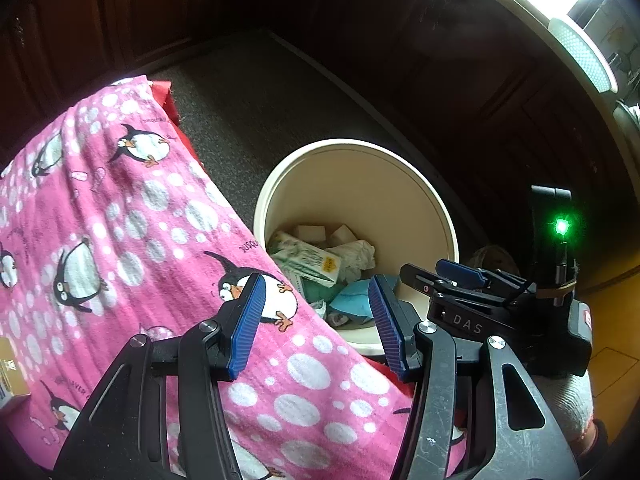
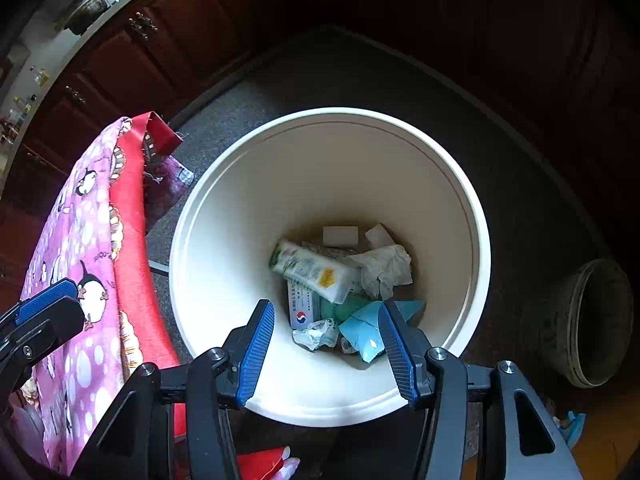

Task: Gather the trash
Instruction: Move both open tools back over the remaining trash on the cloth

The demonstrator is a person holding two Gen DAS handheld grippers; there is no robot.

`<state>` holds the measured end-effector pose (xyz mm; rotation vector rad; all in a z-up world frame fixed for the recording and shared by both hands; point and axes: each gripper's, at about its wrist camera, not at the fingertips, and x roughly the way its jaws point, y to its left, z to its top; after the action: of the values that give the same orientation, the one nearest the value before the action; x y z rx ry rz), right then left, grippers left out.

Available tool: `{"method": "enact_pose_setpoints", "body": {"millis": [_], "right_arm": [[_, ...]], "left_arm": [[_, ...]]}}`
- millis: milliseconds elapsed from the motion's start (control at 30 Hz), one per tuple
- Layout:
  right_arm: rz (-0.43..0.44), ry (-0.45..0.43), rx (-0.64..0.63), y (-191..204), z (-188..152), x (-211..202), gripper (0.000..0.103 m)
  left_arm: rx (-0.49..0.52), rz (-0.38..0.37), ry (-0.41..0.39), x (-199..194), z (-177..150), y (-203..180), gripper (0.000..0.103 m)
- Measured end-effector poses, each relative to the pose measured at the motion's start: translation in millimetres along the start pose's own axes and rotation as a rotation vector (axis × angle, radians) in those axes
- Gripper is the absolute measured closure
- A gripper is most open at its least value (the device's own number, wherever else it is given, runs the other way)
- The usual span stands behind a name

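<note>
Trash [image 2: 320, 276] lies at the bottom of a white bin [image 2: 224, 240], just ahead of and below the right gripper [image 2: 326, 344]: a printed pack, crumpled tissue [image 2: 384, 268], blue paper [image 2: 360, 328], white blocks, and what may be a small card. Both grippers are partly open and empty. The left gripper [image 1: 316, 320] hangs over a pink penguin cloth [image 1: 120, 220], the bin just to its right.

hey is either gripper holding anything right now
No. The left gripper and right gripper both have empty, spread fingers above the white bin.
</note>
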<state>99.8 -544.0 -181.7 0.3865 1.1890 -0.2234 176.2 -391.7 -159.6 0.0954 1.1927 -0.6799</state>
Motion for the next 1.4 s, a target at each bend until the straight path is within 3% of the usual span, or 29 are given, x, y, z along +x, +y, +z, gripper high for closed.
{"method": "enact_pose_setpoints", "body": {"millis": [433, 533, 1067, 1400], "right_arm": [[0.02, -0.037, -0.033, 17, -5, -24, 0.05], [0.029, -0.051, -0.05, 25, -6, -34, 0.045], [0.084, -0.111, -0.18, 87, -11, -73, 0.042], [0.111, -0.112, -0.25, 123, -18, -79, 0.039]], "left_arm": [[-0.018, 0.021, -0.042, -37, -14, 14, 0.051], [-0.018, 0.025, -0.053, -47, -20, 18, 0.051], [-0.084, 0.051, -0.105, -106, -50, 68, 0.047], [-0.094, 0.137, -0.164, -151, -84, 93, 0.045]]}}
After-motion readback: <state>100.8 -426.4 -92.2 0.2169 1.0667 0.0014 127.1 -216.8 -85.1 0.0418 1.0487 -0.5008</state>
